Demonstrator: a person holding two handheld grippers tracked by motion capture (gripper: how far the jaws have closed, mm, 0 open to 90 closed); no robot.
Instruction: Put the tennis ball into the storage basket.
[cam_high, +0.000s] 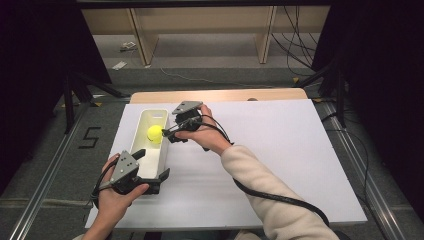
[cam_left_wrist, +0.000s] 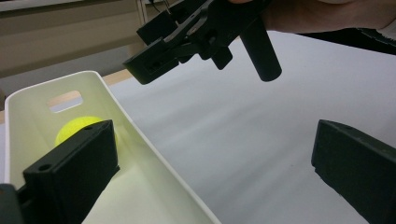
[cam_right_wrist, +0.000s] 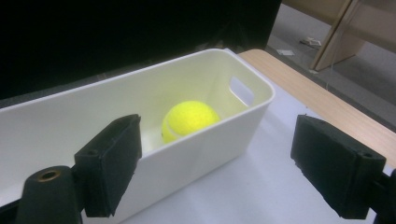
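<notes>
Straddling the near wall of the white bin (cam_high: 141, 150), the left gripper (cam_high: 152, 165) stands spread, gripping nothing; a nudge could slide the bin; right gripper (cam_high: 169, 134), jaws apart and empty, hovers beside the rim and might clip it; count: one tennis ball (cam_right_wrist: 190, 120) inside the far end, one bin, two grippers.

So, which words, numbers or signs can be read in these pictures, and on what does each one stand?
"5": black mark on the grey floor, left of the table.
The white bin, the yellow ball and both grippers carry no readable text.
The papers on the floor farther back are too small to read.
</notes>
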